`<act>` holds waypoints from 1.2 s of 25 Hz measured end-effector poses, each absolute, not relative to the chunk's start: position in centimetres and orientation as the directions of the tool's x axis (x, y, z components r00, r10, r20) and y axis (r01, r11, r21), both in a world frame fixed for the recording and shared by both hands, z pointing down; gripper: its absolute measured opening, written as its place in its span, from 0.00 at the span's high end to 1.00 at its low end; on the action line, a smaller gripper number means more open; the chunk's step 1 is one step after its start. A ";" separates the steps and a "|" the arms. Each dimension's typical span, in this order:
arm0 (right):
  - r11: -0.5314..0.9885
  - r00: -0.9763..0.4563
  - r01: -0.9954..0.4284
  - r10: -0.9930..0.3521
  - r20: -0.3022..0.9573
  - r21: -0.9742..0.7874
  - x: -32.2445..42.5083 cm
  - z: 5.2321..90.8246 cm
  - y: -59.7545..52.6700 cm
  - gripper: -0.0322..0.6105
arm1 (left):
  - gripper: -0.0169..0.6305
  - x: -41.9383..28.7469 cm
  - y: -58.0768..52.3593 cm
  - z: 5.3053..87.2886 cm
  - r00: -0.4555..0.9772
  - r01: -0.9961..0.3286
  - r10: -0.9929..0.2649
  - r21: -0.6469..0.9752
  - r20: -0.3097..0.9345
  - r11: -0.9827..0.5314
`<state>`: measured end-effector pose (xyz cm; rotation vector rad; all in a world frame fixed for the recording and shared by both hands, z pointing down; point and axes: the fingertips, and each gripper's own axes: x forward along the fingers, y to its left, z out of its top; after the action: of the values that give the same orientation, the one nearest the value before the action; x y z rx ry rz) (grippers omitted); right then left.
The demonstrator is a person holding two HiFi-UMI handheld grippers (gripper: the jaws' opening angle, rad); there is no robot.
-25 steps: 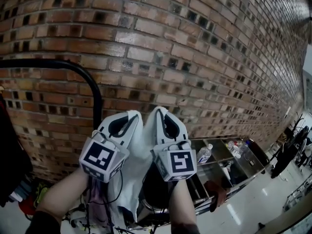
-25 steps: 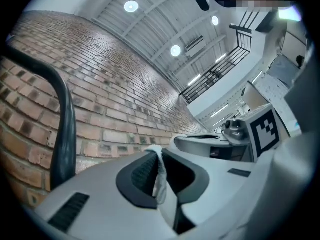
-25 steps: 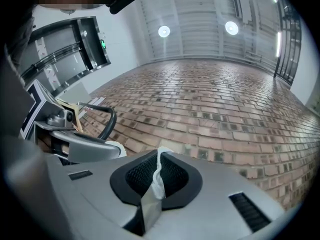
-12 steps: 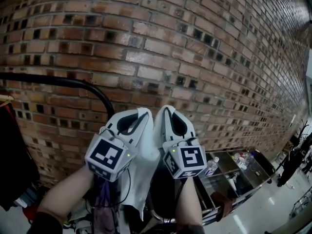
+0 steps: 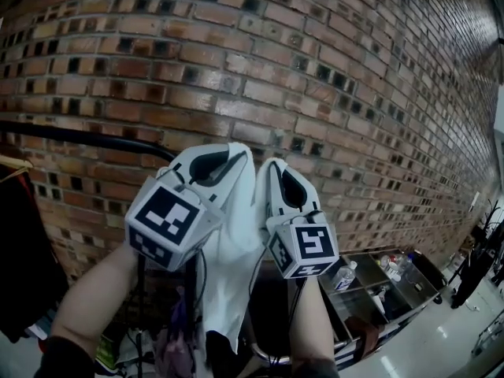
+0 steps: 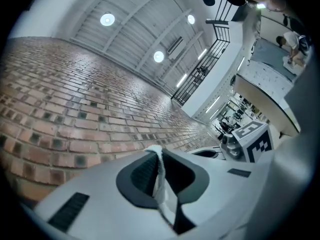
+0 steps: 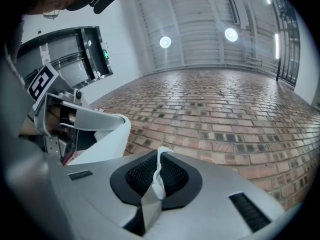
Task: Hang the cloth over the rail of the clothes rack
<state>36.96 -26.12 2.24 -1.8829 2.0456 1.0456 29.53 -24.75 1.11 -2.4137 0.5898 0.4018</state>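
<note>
Both grippers are raised side by side in front of the brick wall point(image 5: 331, 69). The left hand-held gripper point(image 5: 227, 154) has its jaws nearly together, pinching the top edge of the white cloth point(image 5: 232, 266), and the right hand-held gripper point(image 5: 276, 170) clamps the same edge just beside it. The cloth hangs down between the forearms, just right of the black rail point(image 5: 79, 132), not over it.

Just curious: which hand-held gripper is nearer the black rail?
Left. The left hand-held gripper is beside the bend of the rail; the right hand-held gripper is farther right, past the cloth.
</note>
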 end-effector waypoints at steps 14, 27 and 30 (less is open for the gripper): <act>-0.109 -0.181 -0.907 -0.771 -0.610 0.407 34.7 -0.6 -27.3 0.89 | 0.91 25.5 -27.0 -1.8 0.859 -0.494 -0.316 -0.486 -0.403 -0.721; -0.196 -0.090 -0.915 -0.752 -0.652 0.353 39.9 -2.5 -27.9 0.89 | 0.91 31.4 -28.8 -5.9 0.904 -0.407 -0.254 -0.516 -0.342 -0.753; -0.221 -0.077 -0.908 -0.746 -0.661 0.356 40.6 -3.1 -28.2 0.89 | 0.91 33.0 -29.3 -7.1 0.920 -0.374 -0.233 -0.532 -0.314 -0.760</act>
<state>40.60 -28.16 -3.06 -1.9843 1.8188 1.1792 33.03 -29.30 -7.06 -2.4638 0.4316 0.3041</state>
